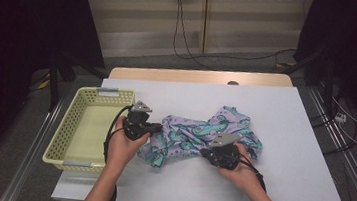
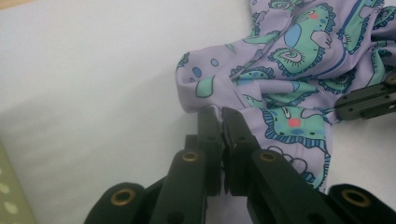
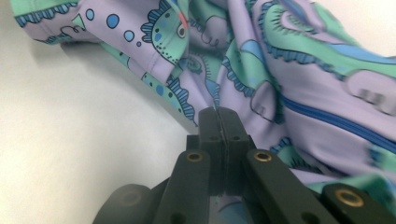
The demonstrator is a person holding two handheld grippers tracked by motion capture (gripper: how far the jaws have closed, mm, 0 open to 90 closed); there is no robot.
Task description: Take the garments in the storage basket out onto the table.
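- A white table (image 1: 292,142) is taking up most of the high view, with a wooden edge running along its far side.
- A pale yellow basket (image 1: 70,134) is sitting on the table's left part, hanging slightly over the left edge and lying just left of the garment.
- A lilac garment (image 1: 198,133) printed with green and blue sea creatures is lying crumpled on the table near its middle, just right of the basket and stretching between the two grippers.
- The left gripper (image 1: 156,127) is resting at the garment's left end, between the basket and the cloth, with the person's left hand (image 1: 124,145) wrapping around it.
- In the left gripper view, the left gripper (image 2: 222,114) is pinching a fold at the garment's (image 2: 280,70) edge: its jaws are standing closed together with the lilac cloth caught at their tips.
- The right gripper (image 1: 206,152) is sitting on the garment's near right part, with the person's right hand (image 1: 239,170) gripping it from the table's near side.
- In the right gripper view, the right gripper (image 3: 218,114) is clamping the garment (image 3: 289,70): its jaws are pressing tight against each other, and the cloth is running down between and beneath them.
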